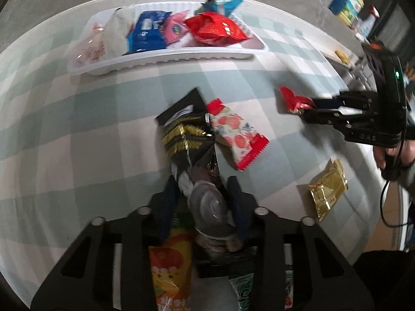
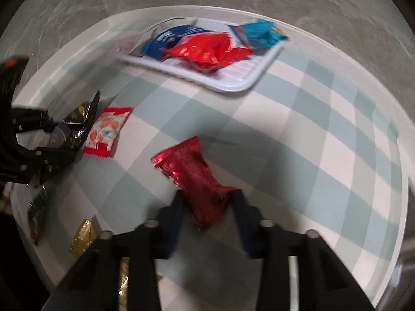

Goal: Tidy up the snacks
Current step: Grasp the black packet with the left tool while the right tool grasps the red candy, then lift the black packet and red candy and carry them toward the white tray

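The left gripper (image 1: 205, 189) jaws are gripping a black-and-gold foil snack packet (image 1: 185, 132); the right gripper (image 2: 207, 202) jaws are gripping a crinkled red foil packet (image 2: 192, 173) above the checked desk (image 2: 298, 129)

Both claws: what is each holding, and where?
Left claw pinches the black packet at its near end. Right claw pinches the red packet at its near end.

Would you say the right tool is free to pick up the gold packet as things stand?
Probably not yet: the right tool is already shut on the dark red packet. The gold packet lies uncovered on the checked tablecloth, so once that load goes into the white tray, the way looks clear.
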